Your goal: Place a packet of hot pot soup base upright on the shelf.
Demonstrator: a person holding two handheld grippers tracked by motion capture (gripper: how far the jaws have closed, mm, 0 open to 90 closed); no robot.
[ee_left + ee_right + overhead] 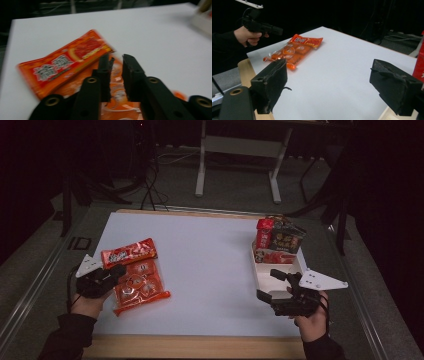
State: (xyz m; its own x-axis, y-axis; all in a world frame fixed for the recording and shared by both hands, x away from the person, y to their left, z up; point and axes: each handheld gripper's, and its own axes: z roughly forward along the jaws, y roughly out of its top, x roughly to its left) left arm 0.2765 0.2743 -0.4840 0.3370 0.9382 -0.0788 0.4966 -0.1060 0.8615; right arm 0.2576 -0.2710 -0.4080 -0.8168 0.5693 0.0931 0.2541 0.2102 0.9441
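The middle of the white table top lies bare from near edge to far edge, a wide lane between the two sides; at the left, an orange-red snack packet rests partly on a clear bag of round orange snacks, and the left gripper hangs just over them, jaws a narrow gap apart; at the right, a white tray holds upright packets at its far end, walling off that corner; the right gripper, jaws spread wide, sits over the tray's near part.
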